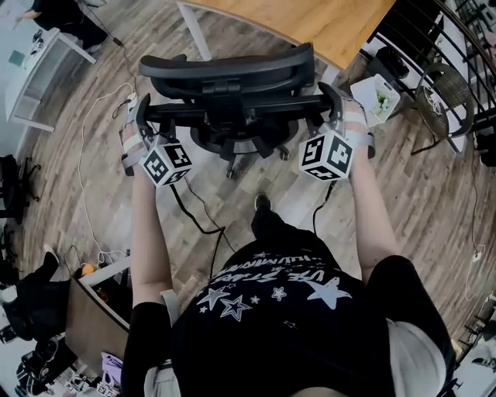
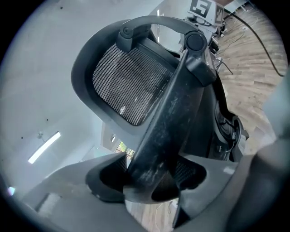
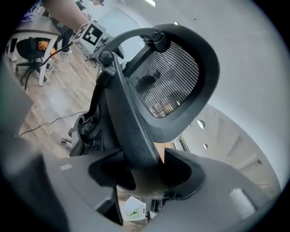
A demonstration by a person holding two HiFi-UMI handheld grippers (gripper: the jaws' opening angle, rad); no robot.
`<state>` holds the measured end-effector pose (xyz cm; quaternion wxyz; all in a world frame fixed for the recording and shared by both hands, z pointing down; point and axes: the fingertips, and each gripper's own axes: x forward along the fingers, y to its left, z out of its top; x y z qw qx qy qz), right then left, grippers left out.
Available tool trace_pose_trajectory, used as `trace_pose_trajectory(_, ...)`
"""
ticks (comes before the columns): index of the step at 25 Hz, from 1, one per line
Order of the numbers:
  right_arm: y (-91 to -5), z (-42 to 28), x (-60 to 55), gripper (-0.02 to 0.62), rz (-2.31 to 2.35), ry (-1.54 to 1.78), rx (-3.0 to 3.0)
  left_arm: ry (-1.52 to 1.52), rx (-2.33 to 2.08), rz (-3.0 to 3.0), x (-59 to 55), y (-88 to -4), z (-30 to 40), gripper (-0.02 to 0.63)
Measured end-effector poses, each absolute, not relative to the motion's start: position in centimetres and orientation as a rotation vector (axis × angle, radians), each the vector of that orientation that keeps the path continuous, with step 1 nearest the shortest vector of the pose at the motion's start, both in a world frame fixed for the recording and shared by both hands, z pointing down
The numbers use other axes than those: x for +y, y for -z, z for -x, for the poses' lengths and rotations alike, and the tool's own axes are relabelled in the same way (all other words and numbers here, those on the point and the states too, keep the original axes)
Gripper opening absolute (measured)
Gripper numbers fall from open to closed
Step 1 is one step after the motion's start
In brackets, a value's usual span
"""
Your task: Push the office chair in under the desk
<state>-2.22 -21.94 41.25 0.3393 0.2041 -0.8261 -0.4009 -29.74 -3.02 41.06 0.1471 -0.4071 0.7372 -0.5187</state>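
Our left gripper [image 1: 142, 118] and right gripper [image 1: 333, 105] clamp part-open jaws on the office chair's [image 1: 232, 68] crossbar [image 1: 232, 107]; pushing unevenly could swing it into the bench [image 1: 333, 23].

Office chair [image 1: 232, 70] on wood floor [image 1: 434, 217]

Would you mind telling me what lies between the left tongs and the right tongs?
The office chair's black crossbar, running from left tongs to right tongs, in the head view.

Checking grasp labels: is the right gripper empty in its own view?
No, the right gripper has its jaws closed on the back bar of the office chair.
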Motion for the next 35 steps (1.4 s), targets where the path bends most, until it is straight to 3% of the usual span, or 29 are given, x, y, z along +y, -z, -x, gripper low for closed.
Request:
trace_pose_trajectory(27, -41.4, 12.2, -31.0, 0.255, -0.616, 1.038, -2.152, 1.463, 2.083, 1.234, -15.0, -41.2, 41.5, 0.287)
trace_pose_trajectory(35, -40.8, 17.7, -32.7, 0.253, -0.737, 0.953, -2.079, 1.406, 1.957, 1.350, -21.1, -40.8, 49.0, 0.293)
